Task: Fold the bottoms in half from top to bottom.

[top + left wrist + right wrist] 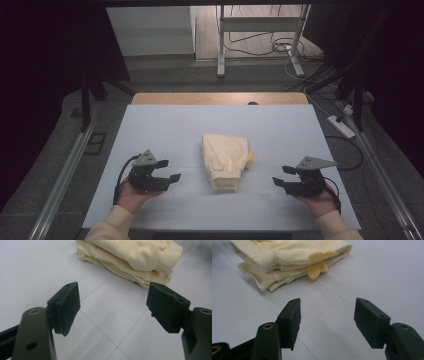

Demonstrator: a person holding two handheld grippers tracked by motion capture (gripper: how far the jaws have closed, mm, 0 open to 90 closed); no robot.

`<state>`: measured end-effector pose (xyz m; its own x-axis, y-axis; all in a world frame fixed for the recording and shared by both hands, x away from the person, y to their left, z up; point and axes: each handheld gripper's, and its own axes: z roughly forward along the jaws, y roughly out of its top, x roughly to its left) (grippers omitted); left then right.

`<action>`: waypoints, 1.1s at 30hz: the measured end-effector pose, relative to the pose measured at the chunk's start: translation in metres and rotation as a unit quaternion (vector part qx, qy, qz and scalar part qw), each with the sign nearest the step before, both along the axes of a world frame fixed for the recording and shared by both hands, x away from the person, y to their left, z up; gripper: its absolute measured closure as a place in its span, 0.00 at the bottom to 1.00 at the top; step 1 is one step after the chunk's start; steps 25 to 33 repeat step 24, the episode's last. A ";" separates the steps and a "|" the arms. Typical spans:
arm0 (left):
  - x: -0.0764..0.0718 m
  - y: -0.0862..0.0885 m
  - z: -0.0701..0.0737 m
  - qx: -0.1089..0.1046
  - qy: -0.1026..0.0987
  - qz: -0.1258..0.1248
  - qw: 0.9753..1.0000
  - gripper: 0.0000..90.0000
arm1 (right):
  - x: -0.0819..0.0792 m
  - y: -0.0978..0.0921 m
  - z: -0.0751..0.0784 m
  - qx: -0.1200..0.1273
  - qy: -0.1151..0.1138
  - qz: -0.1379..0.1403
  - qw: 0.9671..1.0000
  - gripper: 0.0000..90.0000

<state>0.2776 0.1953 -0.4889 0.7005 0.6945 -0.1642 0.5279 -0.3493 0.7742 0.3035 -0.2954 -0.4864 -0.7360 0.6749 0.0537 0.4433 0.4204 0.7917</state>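
Cream knit garment, folded thick with ribbed cuffs, lies on the pale blue table. My left gripper and right gripper flank the garment, jaws apart, clear of it.

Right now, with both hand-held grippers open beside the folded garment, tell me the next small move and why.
Probably bring the right hand-held gripper in toward the folded cream garment. Its jaws stand open and apart from the cloth, and the ribbed cuff end faces it. The left hand-held gripper, also open, could wait on the blue mat.
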 end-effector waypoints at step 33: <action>0.003 -0.001 -0.003 0.011 0.005 -0.005 1.000 0.30 | 0.002 -0.003 -0.003 -0.025 0.009 -0.008 1.000 0.42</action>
